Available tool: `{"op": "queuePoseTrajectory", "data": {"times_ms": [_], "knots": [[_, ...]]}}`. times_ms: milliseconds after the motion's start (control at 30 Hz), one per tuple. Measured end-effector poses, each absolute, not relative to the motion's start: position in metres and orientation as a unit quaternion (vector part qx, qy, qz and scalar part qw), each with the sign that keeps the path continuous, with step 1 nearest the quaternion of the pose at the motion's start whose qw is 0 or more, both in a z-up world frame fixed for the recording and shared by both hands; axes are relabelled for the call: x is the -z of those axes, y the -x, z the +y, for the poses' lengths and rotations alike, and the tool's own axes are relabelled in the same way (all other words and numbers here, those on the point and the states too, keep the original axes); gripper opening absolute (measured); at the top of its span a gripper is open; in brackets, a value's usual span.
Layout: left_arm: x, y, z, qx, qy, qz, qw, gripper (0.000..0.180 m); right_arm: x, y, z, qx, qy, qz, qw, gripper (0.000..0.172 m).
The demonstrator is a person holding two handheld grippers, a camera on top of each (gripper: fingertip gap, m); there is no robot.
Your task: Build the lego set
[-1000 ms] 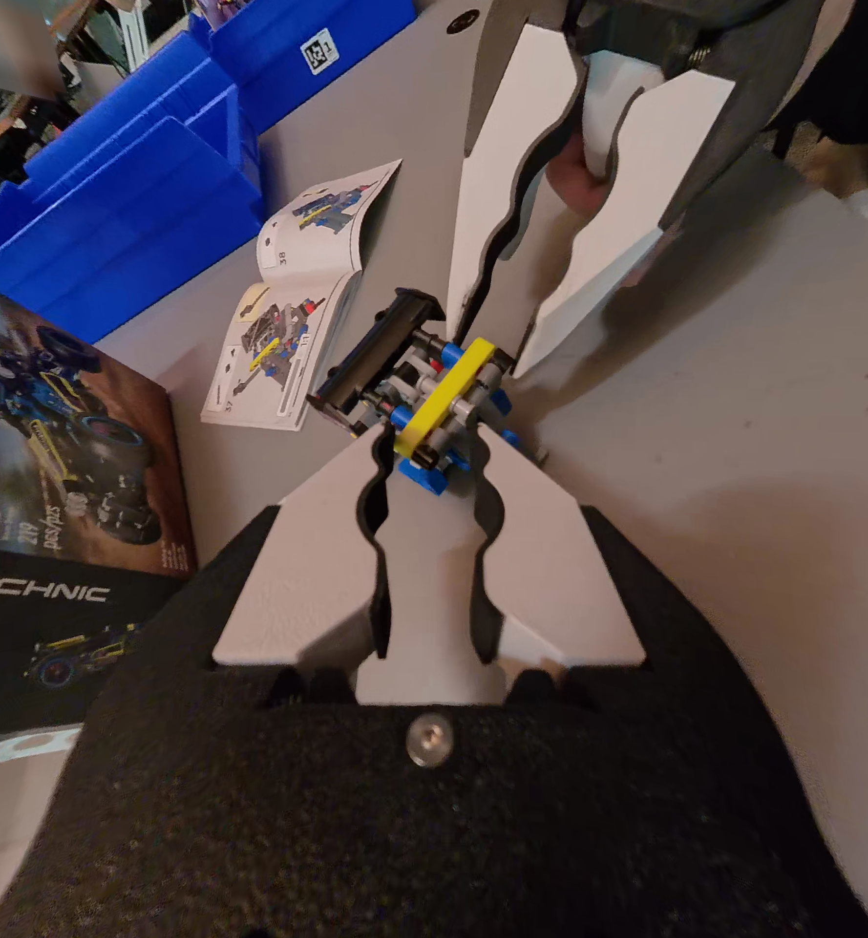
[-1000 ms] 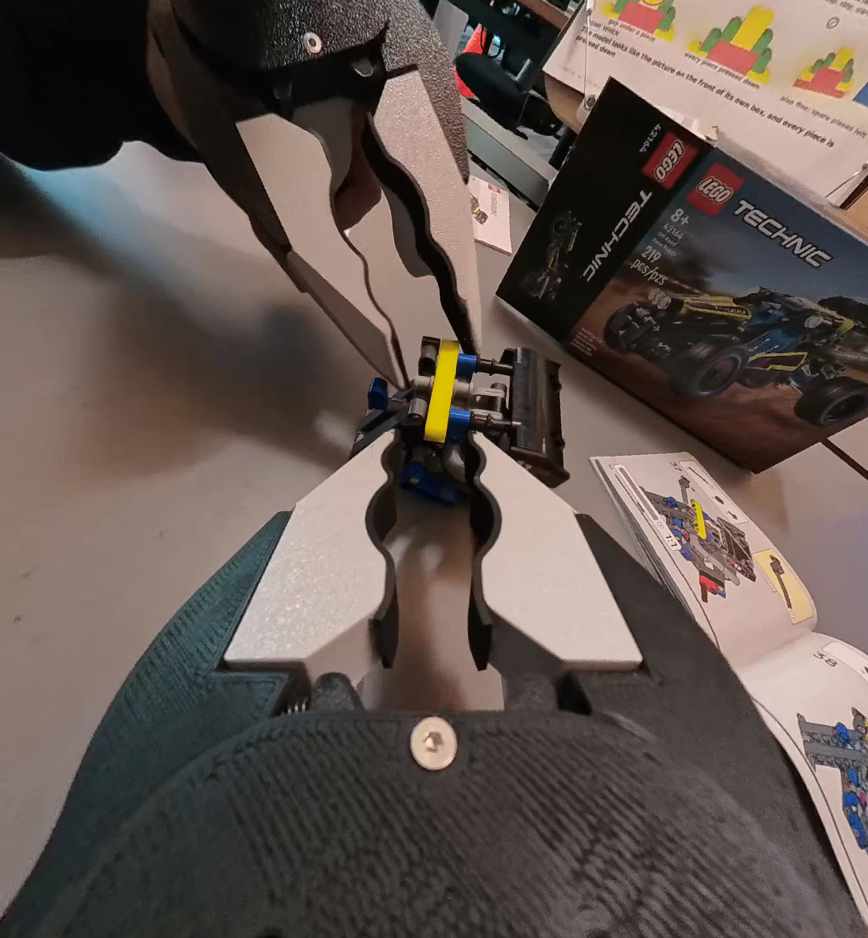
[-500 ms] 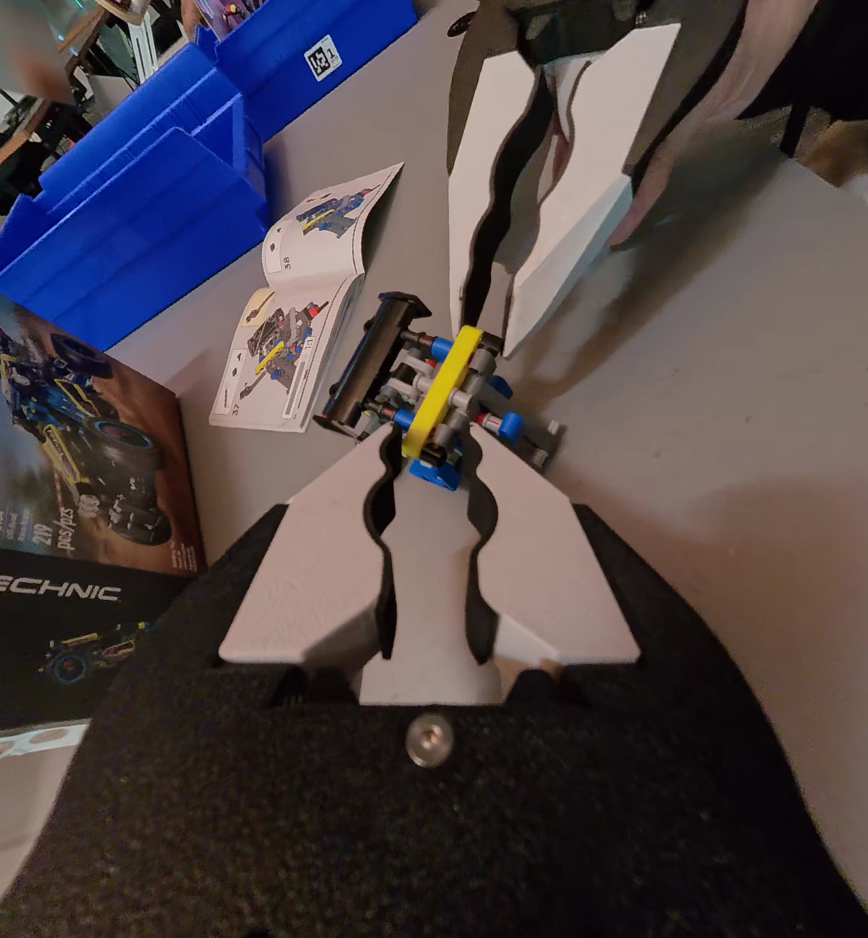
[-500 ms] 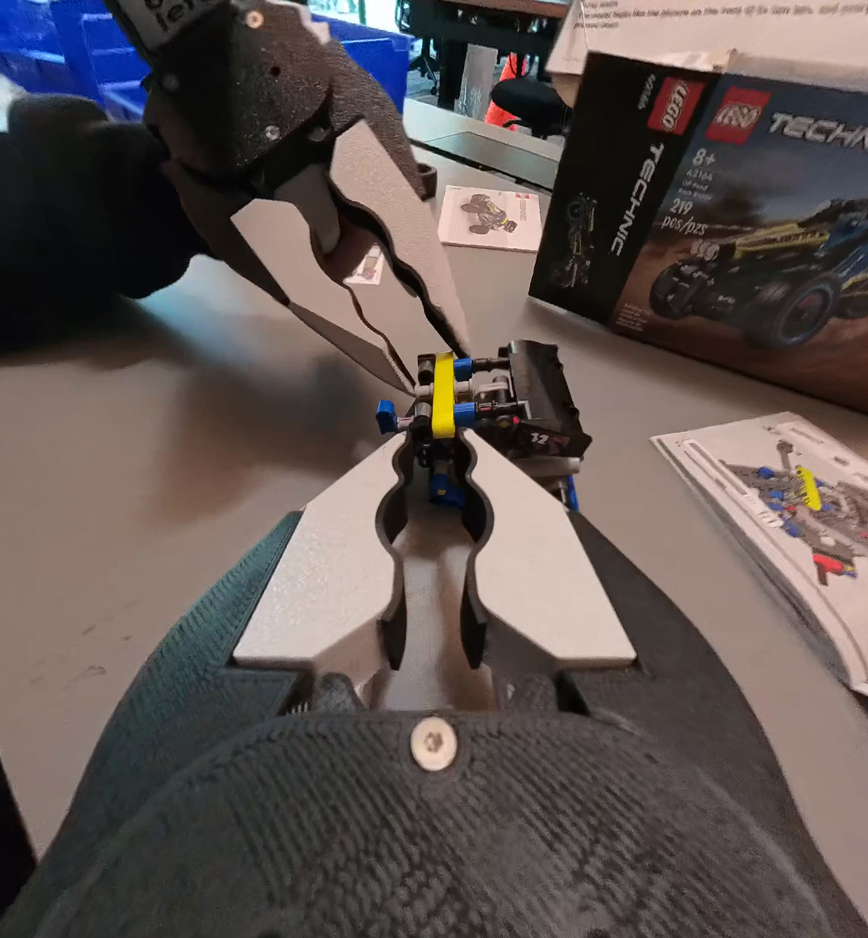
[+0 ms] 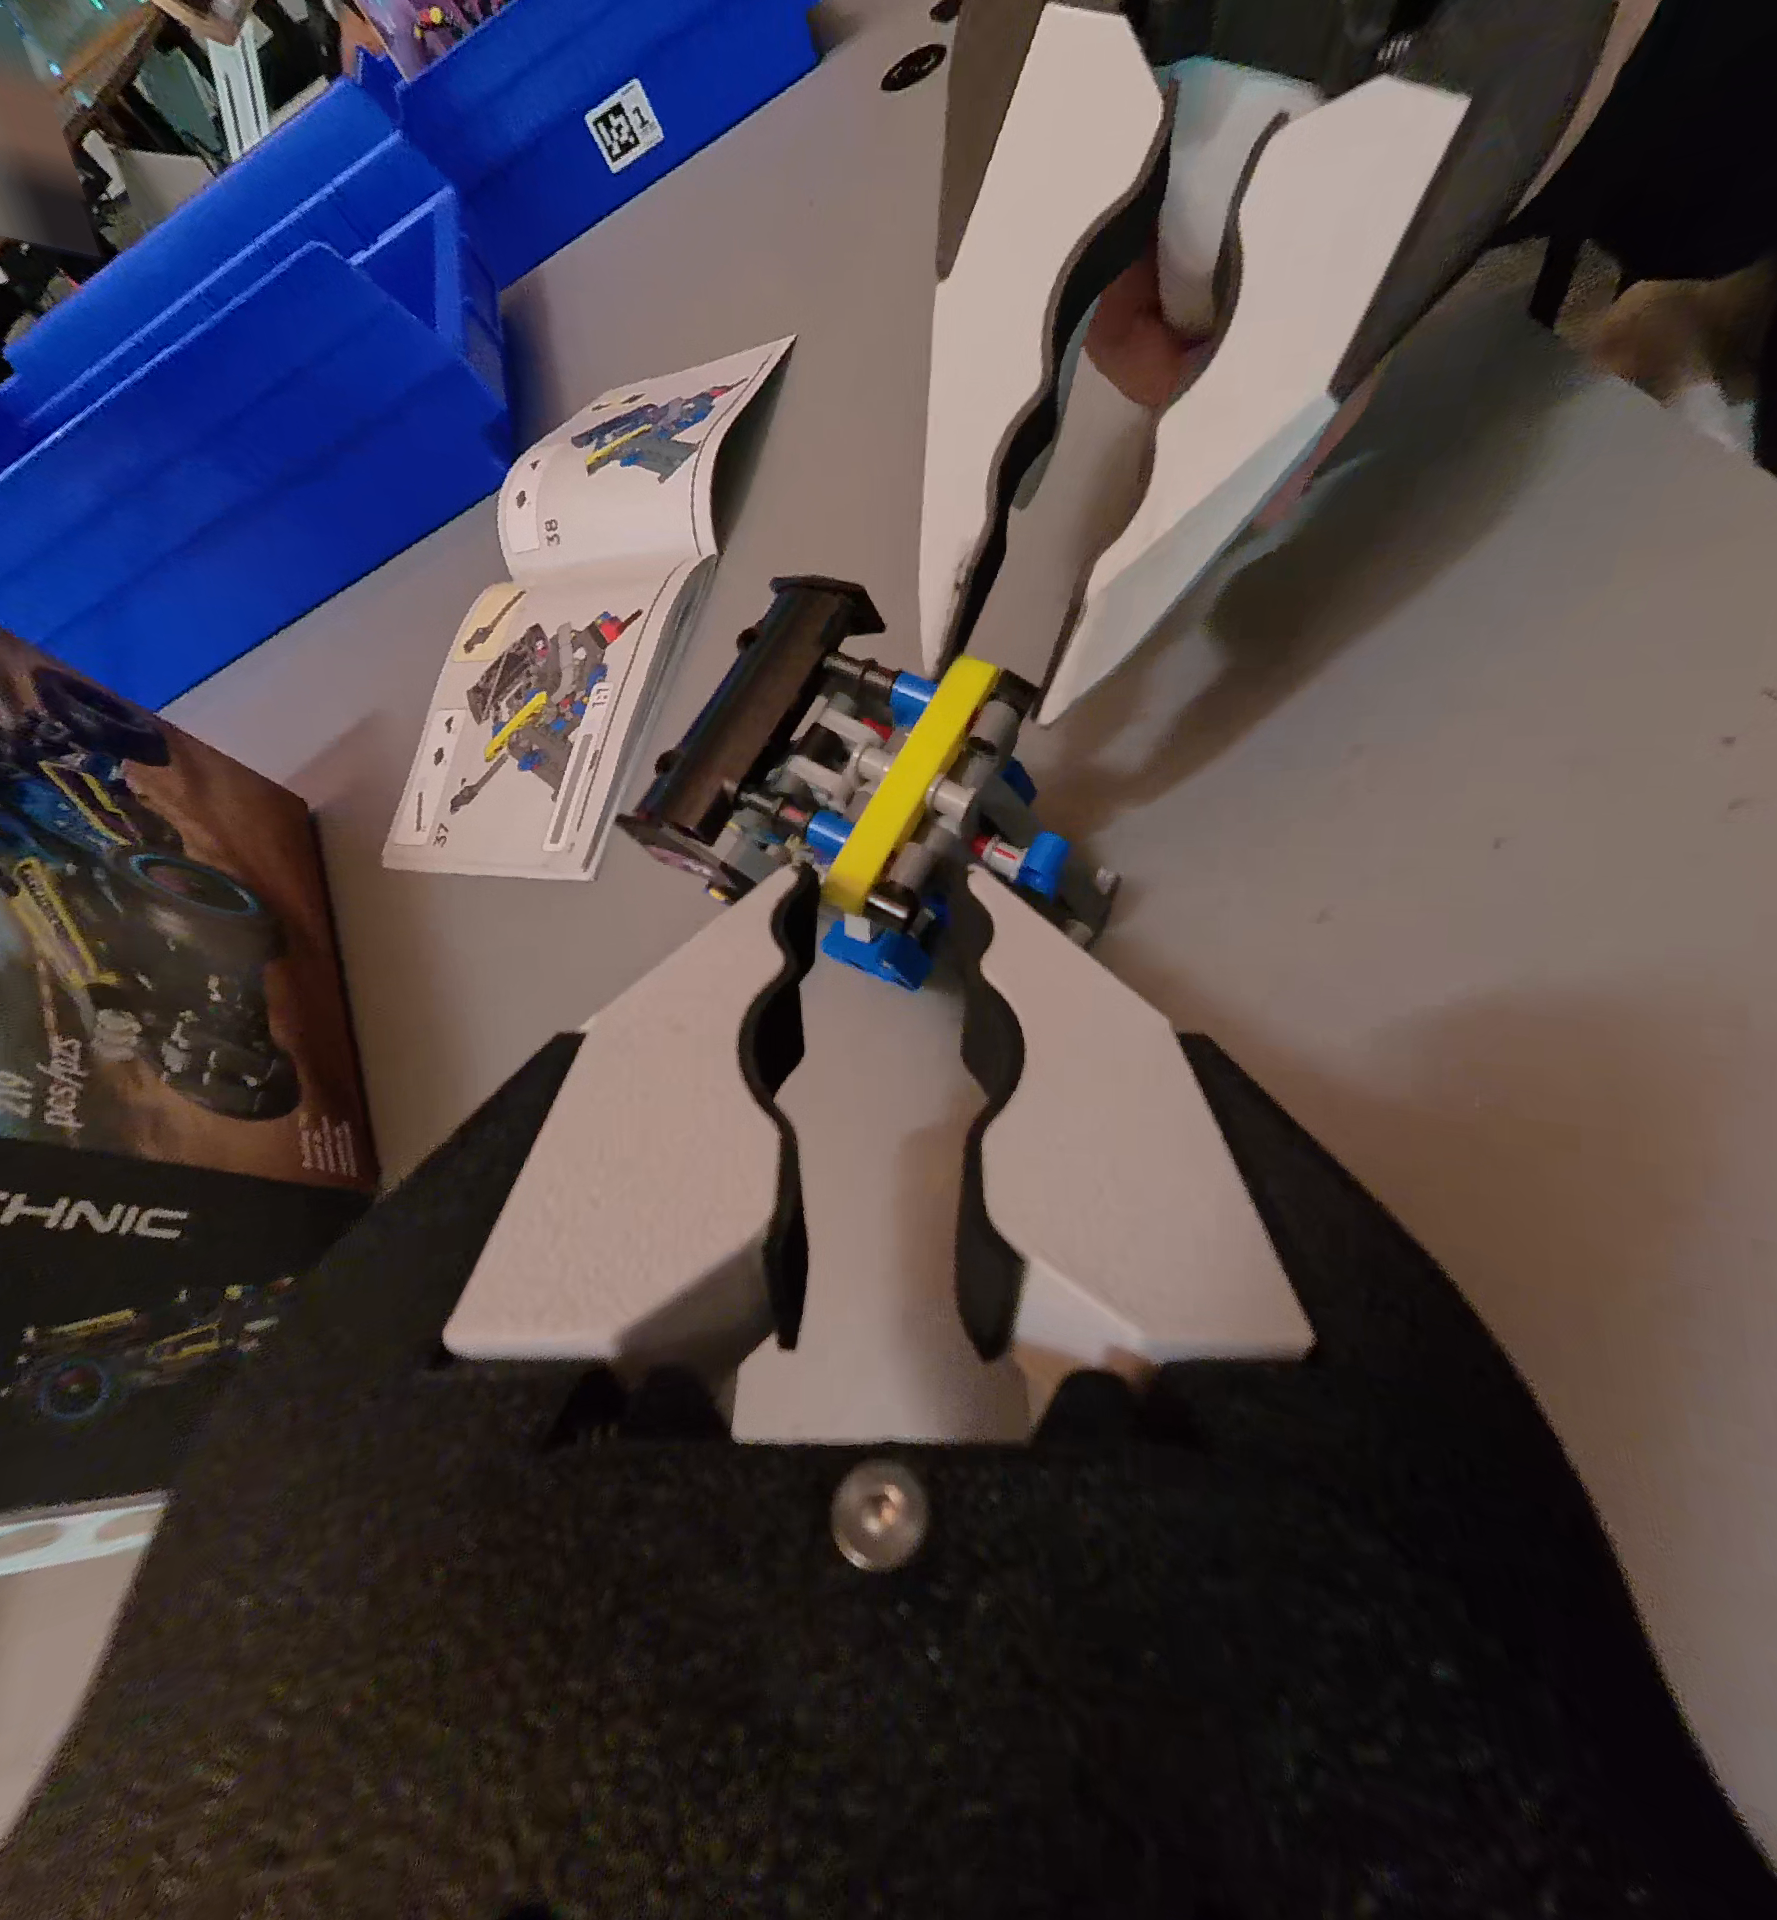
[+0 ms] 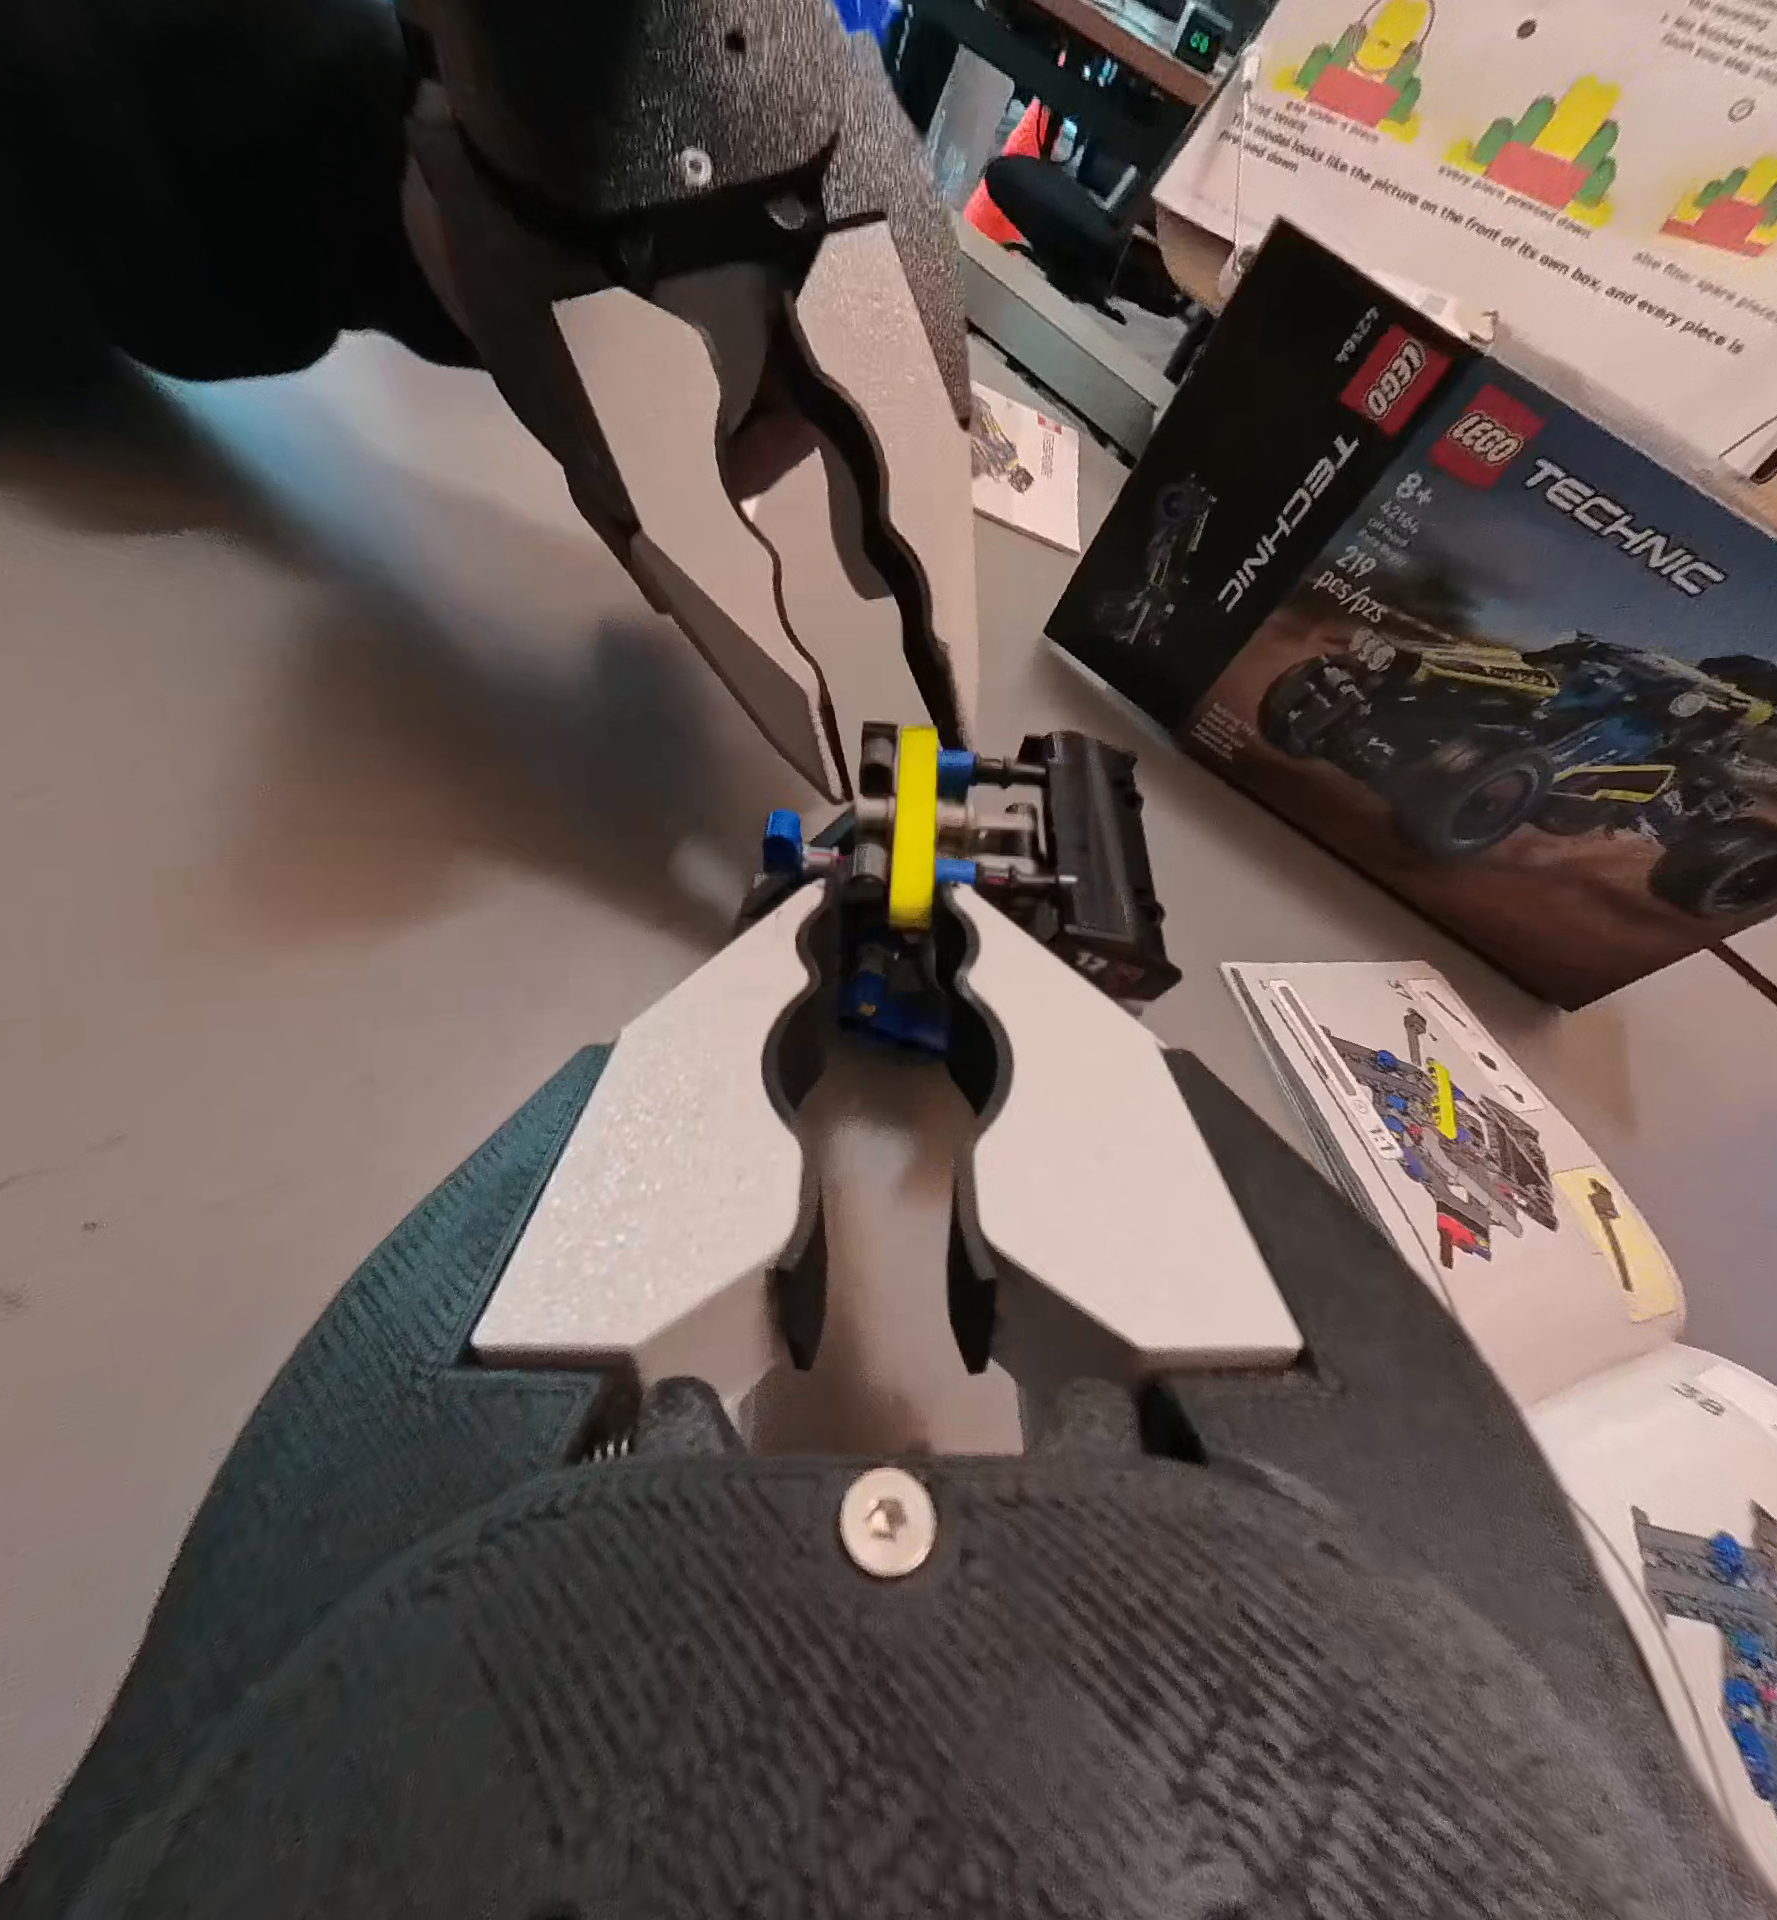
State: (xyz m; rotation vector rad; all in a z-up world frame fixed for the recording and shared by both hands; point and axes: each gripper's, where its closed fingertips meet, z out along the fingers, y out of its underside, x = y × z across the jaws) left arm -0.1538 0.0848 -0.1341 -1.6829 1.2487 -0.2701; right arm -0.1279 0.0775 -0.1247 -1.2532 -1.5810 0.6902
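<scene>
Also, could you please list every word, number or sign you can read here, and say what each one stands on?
I do not copy writing out; these things bear it:
Toy-set box: logos, large and small print.
Open instruction booklet: page and step numbers.
Blue bin: square black-and-white code sticker.
White sheet behind the box: lines of print.
Small leaflet: too small to read.
Brick model: a white mark on its black part.
</scene>
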Motion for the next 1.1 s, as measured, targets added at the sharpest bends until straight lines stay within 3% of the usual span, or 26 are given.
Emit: {"op": "queuePoseTrajectory", "data": {"times_ms": [233, 467, 1100], "knots": [[0.1336, 0.1531, 0.082, 0.142, 0.685, 0.516, 0.495, 0.018, 0.1272, 0.1277, 0.077, -0.282, 0.509, -0.659, 0.476, 0.013], [0.1326, 0.1525, 0.0815, 0.137, 0.683, 0.516, 0.499, 0.017, 0.1223, 0.1256, 0.079, -0.419, 0.581, -0.573, 0.398, 0.012], [0.1371, 0.1531, 0.0779, 0.139, 0.682, 0.523, 0.492, 0.022, 0.1263, 0.1227, 0.0794, -0.369, 0.534, -0.623, 0.436, 0.013]]}}
